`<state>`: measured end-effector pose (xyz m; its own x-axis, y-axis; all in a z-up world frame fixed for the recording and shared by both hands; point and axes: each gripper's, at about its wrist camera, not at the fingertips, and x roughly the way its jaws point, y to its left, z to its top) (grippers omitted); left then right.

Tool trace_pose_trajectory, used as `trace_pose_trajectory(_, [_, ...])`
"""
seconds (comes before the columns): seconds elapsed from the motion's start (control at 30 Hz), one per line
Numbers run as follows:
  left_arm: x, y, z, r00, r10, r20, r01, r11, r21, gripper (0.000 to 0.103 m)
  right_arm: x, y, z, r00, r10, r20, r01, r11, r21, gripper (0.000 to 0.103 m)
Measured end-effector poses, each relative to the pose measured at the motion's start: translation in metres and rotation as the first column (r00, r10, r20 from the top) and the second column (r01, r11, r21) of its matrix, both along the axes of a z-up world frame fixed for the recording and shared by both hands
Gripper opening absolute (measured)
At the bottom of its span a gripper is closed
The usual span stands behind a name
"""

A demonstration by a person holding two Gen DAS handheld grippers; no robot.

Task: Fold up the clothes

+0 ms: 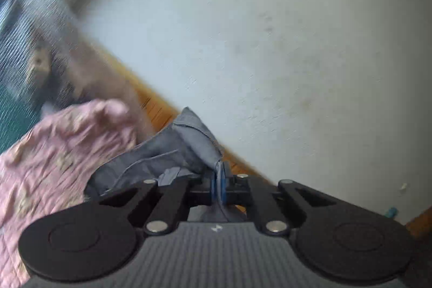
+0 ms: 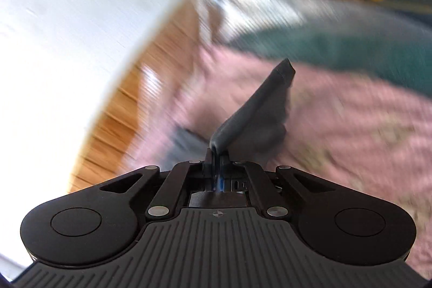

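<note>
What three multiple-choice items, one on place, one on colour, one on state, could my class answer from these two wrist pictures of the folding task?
1. Where does the pink floral quilted bedspread lie in the left wrist view?
A. left of the claw
B. on the white wall
C. right of the claw

2. What colour is the thin cloth garment in the left claw?
A. yellow
B. grey-blue
C. red

3. How is the right claw?
A. wide open
B. shut on nothing
C. shut on cloth

Answers: 1 A, it fills the lower left. 2 B, grey-blue folds show. 3 C, dark fabric rises from its tips.
</note>
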<state>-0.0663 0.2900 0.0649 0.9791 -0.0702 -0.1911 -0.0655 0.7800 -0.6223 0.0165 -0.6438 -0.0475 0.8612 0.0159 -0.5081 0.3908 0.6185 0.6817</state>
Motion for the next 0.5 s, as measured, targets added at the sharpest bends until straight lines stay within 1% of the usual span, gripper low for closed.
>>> trace_pose_trajectory(0.03, [-0.014, 0.008, -0.023, 0.999, 0.013, -0.049, -0.015, 0.999, -0.037, 0.007, -0.008, 0.001, 0.005, 1.0, 0.003, 0.016, -0.003, 1.0, 0.001, 0.0])
trace_pose_trajectory(0.07, [-0.026, 0.015, -0.054, 0.991, 0.035, -0.129, -0.046, 0.995, -0.086, 0.015, -0.015, 0.004, 0.003, 1.0, 0.011, 0.006, -0.011, 1.0, -0.008, 0.0])
trace_pose_trajectory(0.1, [-0.038, 0.023, -0.084, 0.976, 0.052, -0.209, -0.081, 0.988, -0.131, 0.023, -0.019, 0.009, -0.011, 0.998, 0.027, -0.055, -0.029, 0.999, -0.037, 0.0])
trace_pose_trajectory(0.13, [-0.049, 0.031, -0.12, 0.938, 0.102, -0.331, -0.169, 0.969, -0.181, 0.042, -0.022, 0.015, -0.025, 0.992, 0.04, -0.117, -0.048, 0.997, -0.066, 0.0])
trace_pose_trajectory(0.17, [-0.062, 0.037, -0.153, 0.88, 0.162, -0.447, -0.287, 0.93, -0.229, 0.043, -0.025, 0.02, -0.044, 0.981, 0.049, -0.19, -0.065, 0.995, -0.077, 0.0])
trace_pose_trajectory(0.2, [-0.077, 0.04, -0.182, 0.813, 0.208, -0.543, -0.402, 0.876, -0.267, 0.042, -0.027, 0.024, -0.073, 0.957, 0.052, -0.286, -0.07, 0.996, -0.055, 0.0])
trace_pose_trajectory(0.23, [-0.092, 0.043, -0.211, 0.734, 0.24, -0.636, -0.515, 0.807, -0.29, 0.042, -0.03, 0.028, -0.101, 0.928, 0.054, -0.37, -0.073, 0.997, -0.036, 0.001])
trace_pose_trajectory(0.27, [-0.104, 0.042, -0.228, 0.694, 0.247, -0.676, -0.571, 0.761, -0.308, 0.042, -0.035, 0.032, -0.122, 0.904, 0.049, -0.425, -0.066, 0.998, -0.026, 0.001])
trace_pose_trajectory(0.3, [-0.11, 0.038, -0.232, 0.686, 0.252, -0.683, -0.581, 0.755, -0.304, 0.042, -0.042, 0.036, -0.135, 0.891, 0.029, -0.452, -0.044, 0.999, -0.023, 0.001])
trace_pose_trajectory(0.33, [-0.114, 0.033, -0.231, 0.679, 0.261, -0.686, -0.58, 0.763, -0.284, 0.046, -0.048, 0.039, -0.144, 0.886, 0.012, -0.463, -0.02, 1.0, -0.013, 0.002])
trace_pose_trajectory(0.37, [-0.112, 0.029, -0.229, 0.678, 0.258, -0.688, -0.567, 0.779, -0.268, 0.054, -0.052, 0.042, -0.149, 0.885, 0.002, -0.465, -0.005, 1.0, -0.004, 0.002])
trace_pose_trajectory(0.43, [-0.098, 0.023, -0.223, 0.683, 0.241, -0.689, -0.528, 0.815, -0.238, 0.058, -0.054, 0.046, -0.152, 0.884, -0.008, -0.468, 0.003, 1.0, -0.011, 0.003])
trace_pose_trajectory(0.5, [-0.075, 0.021, -0.216, 0.69, 0.231, -0.687, -0.496, 0.841, -0.216, 0.065, -0.049, 0.046, -0.152, 0.879, -0.008, -0.476, -0.008, 0.999, -0.032, 0.006])
